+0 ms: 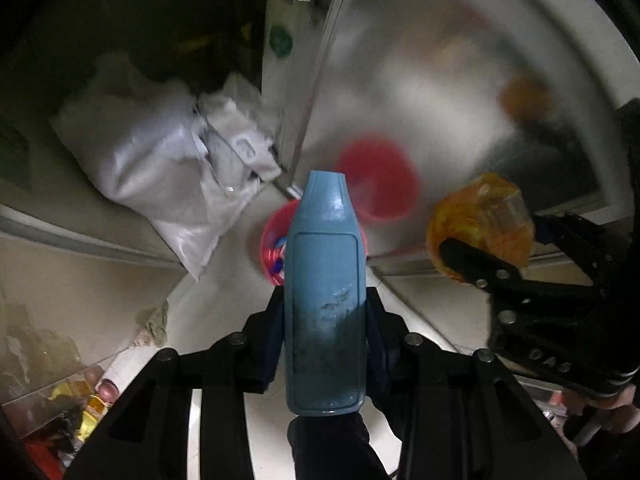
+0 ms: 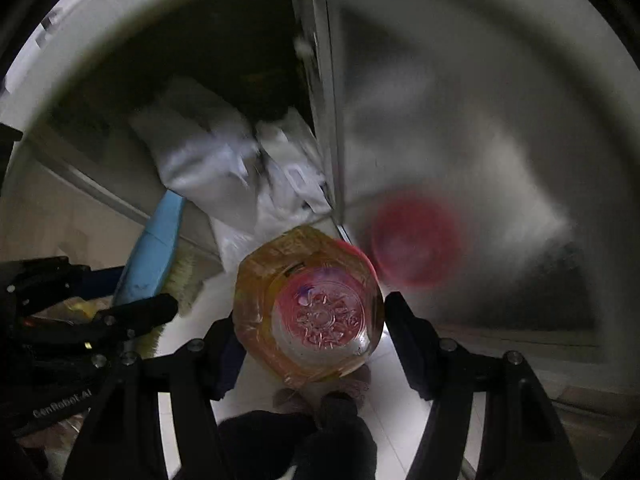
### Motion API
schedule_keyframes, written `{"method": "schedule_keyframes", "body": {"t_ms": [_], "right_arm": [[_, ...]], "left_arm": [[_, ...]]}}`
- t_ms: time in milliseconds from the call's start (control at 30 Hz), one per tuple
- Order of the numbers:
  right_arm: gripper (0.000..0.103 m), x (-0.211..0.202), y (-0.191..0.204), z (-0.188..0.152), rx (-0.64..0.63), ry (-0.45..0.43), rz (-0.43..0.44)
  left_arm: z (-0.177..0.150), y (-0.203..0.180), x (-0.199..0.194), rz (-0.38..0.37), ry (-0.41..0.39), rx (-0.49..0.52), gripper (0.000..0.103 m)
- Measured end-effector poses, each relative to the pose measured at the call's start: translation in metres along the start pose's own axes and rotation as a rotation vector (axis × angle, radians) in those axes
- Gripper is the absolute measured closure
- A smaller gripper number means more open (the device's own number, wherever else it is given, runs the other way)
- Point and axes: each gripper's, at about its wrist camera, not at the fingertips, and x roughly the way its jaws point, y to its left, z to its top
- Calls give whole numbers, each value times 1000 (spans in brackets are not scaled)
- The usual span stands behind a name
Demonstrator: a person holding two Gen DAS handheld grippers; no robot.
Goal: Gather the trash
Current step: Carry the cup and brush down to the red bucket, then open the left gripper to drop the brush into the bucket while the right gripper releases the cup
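Note:
My left gripper (image 1: 325, 312) is shut on a light blue plastic bottle (image 1: 326, 264), its blue pads pressing both sides; the bottle points down over a red bin (image 1: 272, 248) that holds some trash. Level with it on the right, my right gripper (image 1: 508, 240) is shut on an orange, see-through plastic bottle (image 1: 480, 216). In the right wrist view that orange bottle (image 2: 308, 304) fills the space between the right gripper's (image 2: 312, 320) fingers, and the bin's red rim (image 2: 352, 246) shows just behind it. The blue bottle (image 2: 152, 252) and a left gripper finger (image 2: 140, 312) appear at the left.
White plastic bags (image 1: 160, 160) lie heaped against the wall behind the bin. A frosted glass door (image 1: 440, 80) stands to the right and mirrors the bin as a red blur (image 1: 380, 176). Mixed clutter (image 1: 80, 400) sits on the floor at lower left. A person's dark feet (image 2: 300, 432) are below.

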Motion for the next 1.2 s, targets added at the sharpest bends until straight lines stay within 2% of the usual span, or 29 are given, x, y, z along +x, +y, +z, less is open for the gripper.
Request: {"method": "schedule_keyframes", "body": {"t_ms": [167, 467, 500, 567, 633, 700, 933, 1200], "right_arm": [[40, 44, -7, -6, -12, 6, -40], [40, 82, -16, -12, -11, 3, -71], [40, 86, -16, -14, -13, 7, -79], [40, 86, -20, -18, 1, 14, -71], [40, 86, -20, -18, 9, 17, -76], [40, 85, -20, -18, 11, 14, -83], [40, 78, -19, -20, 15, 24, -73], [40, 97, -10, -12, -7, 56, -69]], "left_arm": [[-6, 10, 53, -58, 34, -36, 68], [-6, 5, 95, -88, 39, 22, 67], [-5, 4, 96, -93, 39, 30, 65], [-3, 4, 96, -91, 28, 35, 51], [-1, 7, 95, -81, 15, 43, 31], [1, 10, 96, -53, 18, 44, 16], [-2, 19, 95, -10, 34, 26, 13], [-5, 34, 104, 18, 39, -18, 13]]}}
